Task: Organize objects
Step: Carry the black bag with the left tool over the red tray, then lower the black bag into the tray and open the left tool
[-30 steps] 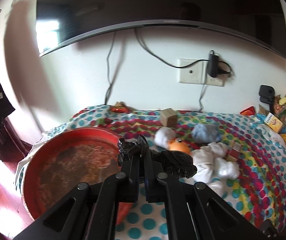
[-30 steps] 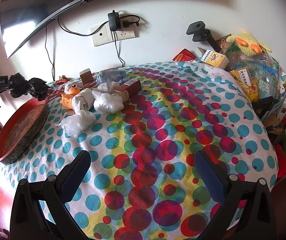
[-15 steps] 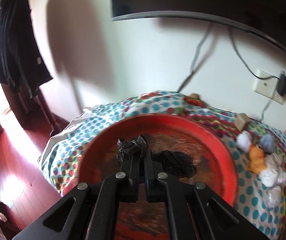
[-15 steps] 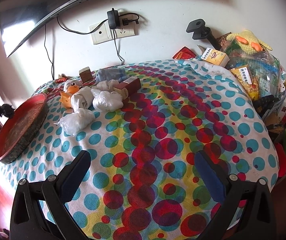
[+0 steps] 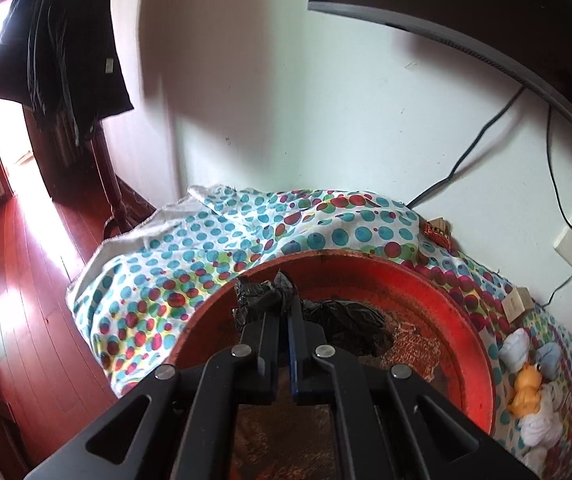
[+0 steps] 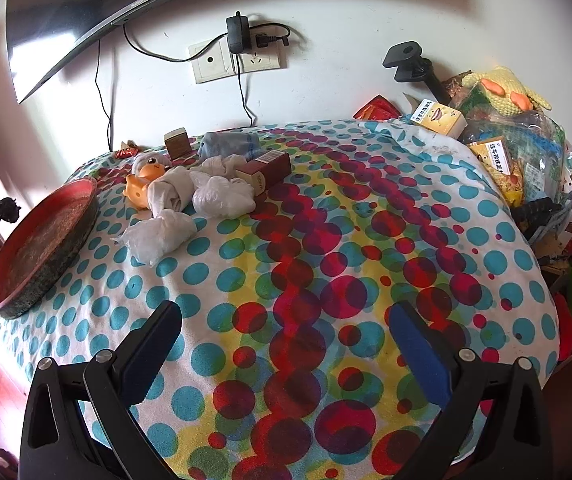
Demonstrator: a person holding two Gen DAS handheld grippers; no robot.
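My left claw (image 5: 286, 316), clenched on the crumpled black bag (image 5: 314, 312), holds it over the red tray (image 5: 446, 320) at lower centre; next I release it there, right claw (image 6: 286, 340) idle and spread.

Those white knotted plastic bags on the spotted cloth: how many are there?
3, clustered near the orange toy duck: one nearest the red tray, one beside the brown box, one against the duck. More may hide behind.
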